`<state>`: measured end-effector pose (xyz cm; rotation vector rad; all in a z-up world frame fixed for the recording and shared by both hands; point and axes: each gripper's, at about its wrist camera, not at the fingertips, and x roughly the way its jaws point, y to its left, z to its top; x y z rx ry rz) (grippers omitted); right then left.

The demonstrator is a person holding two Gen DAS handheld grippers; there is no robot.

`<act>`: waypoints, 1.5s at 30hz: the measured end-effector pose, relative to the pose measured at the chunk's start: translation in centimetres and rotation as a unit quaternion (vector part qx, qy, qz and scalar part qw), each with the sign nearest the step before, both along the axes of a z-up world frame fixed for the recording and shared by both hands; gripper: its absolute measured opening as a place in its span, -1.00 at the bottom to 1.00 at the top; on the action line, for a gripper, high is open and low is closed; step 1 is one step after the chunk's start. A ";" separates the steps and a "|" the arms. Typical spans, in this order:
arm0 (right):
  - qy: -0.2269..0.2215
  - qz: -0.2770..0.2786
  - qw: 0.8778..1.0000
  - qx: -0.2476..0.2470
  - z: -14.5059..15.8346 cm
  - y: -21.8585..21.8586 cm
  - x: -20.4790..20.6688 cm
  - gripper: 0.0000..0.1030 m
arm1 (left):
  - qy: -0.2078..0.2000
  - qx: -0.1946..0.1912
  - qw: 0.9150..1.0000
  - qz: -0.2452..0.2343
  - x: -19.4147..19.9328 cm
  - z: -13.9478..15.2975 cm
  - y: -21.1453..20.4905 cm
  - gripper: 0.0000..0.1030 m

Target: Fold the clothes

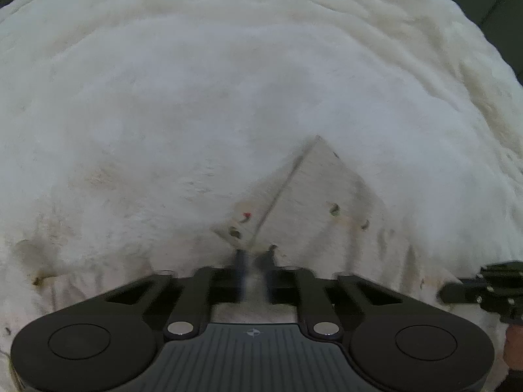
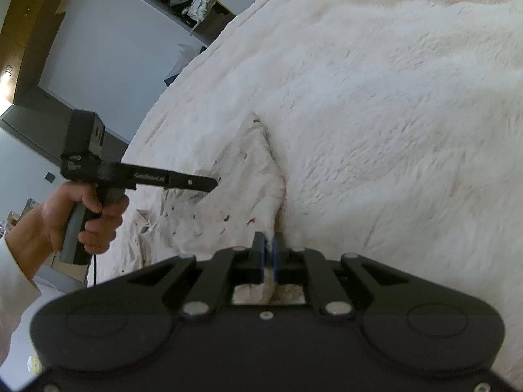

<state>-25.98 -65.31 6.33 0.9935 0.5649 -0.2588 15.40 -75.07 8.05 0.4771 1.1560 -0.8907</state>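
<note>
A white garment [image 1: 313, 192] with small dark and red print marks lies on a fluffy white blanket [image 1: 196, 81]. In the left wrist view a folded corner of it points away from me. My left gripper [image 1: 255, 258] is shut on the garment's near edge. In the right wrist view the garment [image 2: 242, 183] runs as a raised ridge from my right gripper [image 2: 268, 245], which is shut on its edge. The left gripper [image 2: 209, 183], held in a hand, reaches into the garment from the left.
The fluffy blanket [image 2: 392, 98] covers a bed and fills most of both views. Beyond the bed's left edge are a pale wall [image 2: 108, 32] and a shelf with clothes [image 2: 193, 3]. The right gripper's body [image 1: 490, 289] shows at the right edge of the left wrist view.
</note>
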 end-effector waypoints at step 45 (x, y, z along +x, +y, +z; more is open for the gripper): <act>0.030 0.103 0.991 -0.080 4.1 8.8 -10.7 0.11 | -0.046 -0.100 0.959 0.263 -35.6 11.9 55.8 0.27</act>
